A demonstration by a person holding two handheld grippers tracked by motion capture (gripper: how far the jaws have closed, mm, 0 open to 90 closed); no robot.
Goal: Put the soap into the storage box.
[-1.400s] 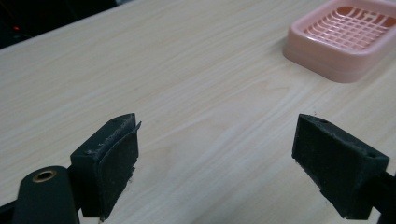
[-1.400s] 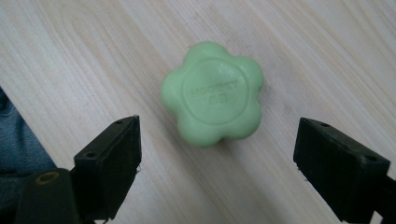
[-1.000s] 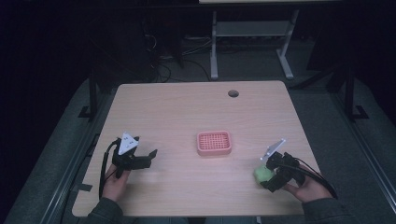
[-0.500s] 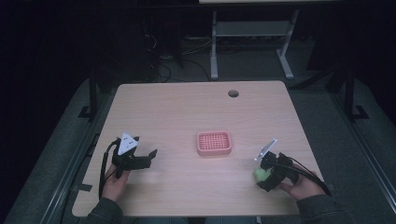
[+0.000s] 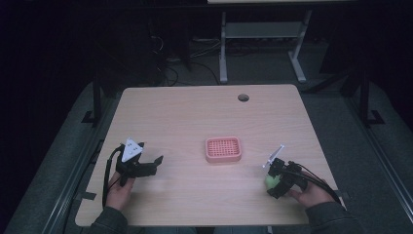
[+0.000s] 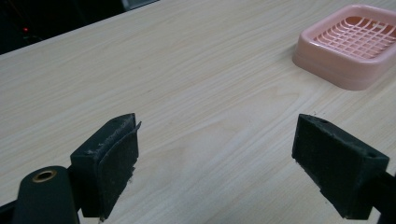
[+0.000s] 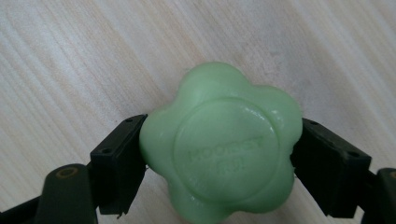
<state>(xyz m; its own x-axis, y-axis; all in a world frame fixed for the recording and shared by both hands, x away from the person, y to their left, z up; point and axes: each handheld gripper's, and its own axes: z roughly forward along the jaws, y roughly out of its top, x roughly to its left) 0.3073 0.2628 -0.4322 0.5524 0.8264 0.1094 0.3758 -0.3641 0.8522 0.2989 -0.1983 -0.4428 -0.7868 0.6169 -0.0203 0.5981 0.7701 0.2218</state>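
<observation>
A green flower-shaped soap sits between both pads of my right gripper, which is shut on it just over the wooden table; in the high view the soap shows at the table's front right, at the tip of that gripper. A pink soap dish with a grid floor rests near the table's middle, and its corner appears far right in the left gripper view. My left gripper hovers at the front left, jaws wide apart over bare wood, holding nothing.
The table has a round cable hole near its far edge. Beyond it stand a white desk frame and cables on a dark floor. A person's hands come in from the near edge.
My right gripper, with the green soap in it, has shifted slightly toward the table's near edge and tilted. The left gripper has stayed where it was.
</observation>
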